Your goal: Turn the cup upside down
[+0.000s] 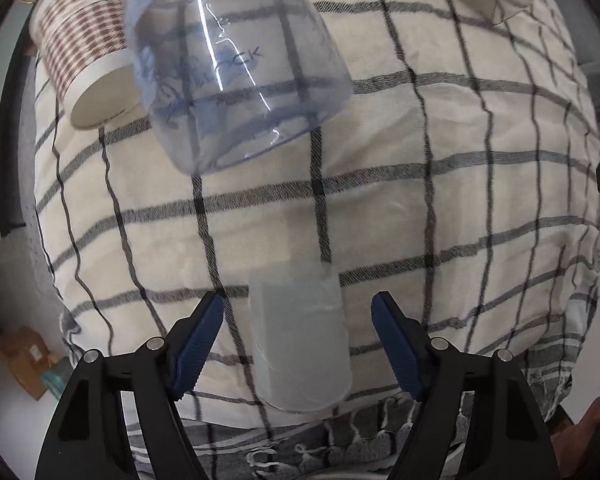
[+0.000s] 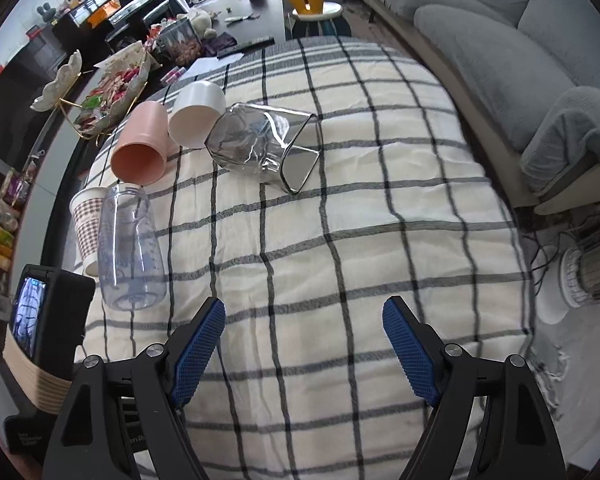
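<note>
In the left wrist view a frosted translucent cup stands on the checked cloth between my open left gripper's blue pads, with gaps on both sides. A clear bluish plastic cup and a checked paper cup stand beyond it, wide ends down. My right gripper is open and empty above bare cloth. In the right wrist view the clear cup, paper cup, a pink cup, a white cup and a smoky square glass are on the cloth.
The checked cloth covers a table. A grey sofa runs along the right. Snacks and a dish crowd the far left. A heater stands on the floor at right. The left gripper's camera body is at lower left.
</note>
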`<state>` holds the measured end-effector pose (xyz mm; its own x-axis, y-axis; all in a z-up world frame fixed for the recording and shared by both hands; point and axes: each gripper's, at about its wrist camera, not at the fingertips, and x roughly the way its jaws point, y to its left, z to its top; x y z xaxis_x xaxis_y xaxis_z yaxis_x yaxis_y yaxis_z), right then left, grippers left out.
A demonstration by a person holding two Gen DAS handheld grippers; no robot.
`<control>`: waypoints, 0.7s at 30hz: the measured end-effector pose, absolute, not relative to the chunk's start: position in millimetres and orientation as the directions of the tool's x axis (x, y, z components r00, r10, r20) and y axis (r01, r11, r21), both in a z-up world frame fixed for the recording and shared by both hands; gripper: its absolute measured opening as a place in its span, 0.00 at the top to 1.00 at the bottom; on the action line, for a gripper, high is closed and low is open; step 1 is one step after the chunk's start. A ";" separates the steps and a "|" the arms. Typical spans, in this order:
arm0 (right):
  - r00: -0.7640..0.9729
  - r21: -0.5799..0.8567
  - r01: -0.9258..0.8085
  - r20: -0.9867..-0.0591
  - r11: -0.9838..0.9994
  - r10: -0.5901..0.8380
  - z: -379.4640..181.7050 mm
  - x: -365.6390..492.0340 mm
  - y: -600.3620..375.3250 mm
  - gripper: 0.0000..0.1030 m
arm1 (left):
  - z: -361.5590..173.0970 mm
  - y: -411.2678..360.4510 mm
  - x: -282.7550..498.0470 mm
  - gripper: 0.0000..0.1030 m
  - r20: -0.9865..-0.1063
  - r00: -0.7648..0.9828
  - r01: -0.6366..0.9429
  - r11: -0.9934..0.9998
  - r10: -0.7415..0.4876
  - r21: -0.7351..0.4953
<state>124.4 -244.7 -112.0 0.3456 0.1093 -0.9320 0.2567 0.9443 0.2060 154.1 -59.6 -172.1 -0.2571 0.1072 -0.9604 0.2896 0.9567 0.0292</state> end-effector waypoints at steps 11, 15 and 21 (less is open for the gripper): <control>0.323 0.244 0.266 -0.934 0.932 0.152 -126.7 135.7 -249.9 0.21 | -173.8 -64.6 164.7 0.57 -0.946 -0.306 0.304 0.953 0.104 0.006; 0.342 0.235 0.260 -0.930 0.937 0.138 -115.7 129.7 -249.6 0.21 | -152.7 -65.4 163.4 0.57 -0.962 -0.258 0.306 0.952 0.093 0.010; 0.385 0.216 0.231 -0.916 0.949 0.114 -93.7 113.1 -241.1 0.21 | -102.2 -62.3 151.0 0.57 -0.998 -0.035 0.322 0.946 0.061 0.047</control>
<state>113.1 -241.1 -93.7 0.3846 0.1145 -0.9160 0.2312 0.9487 0.2157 151.0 -62.3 -102.2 -0.0347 0.0612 -0.9975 0.3222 0.9455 0.0468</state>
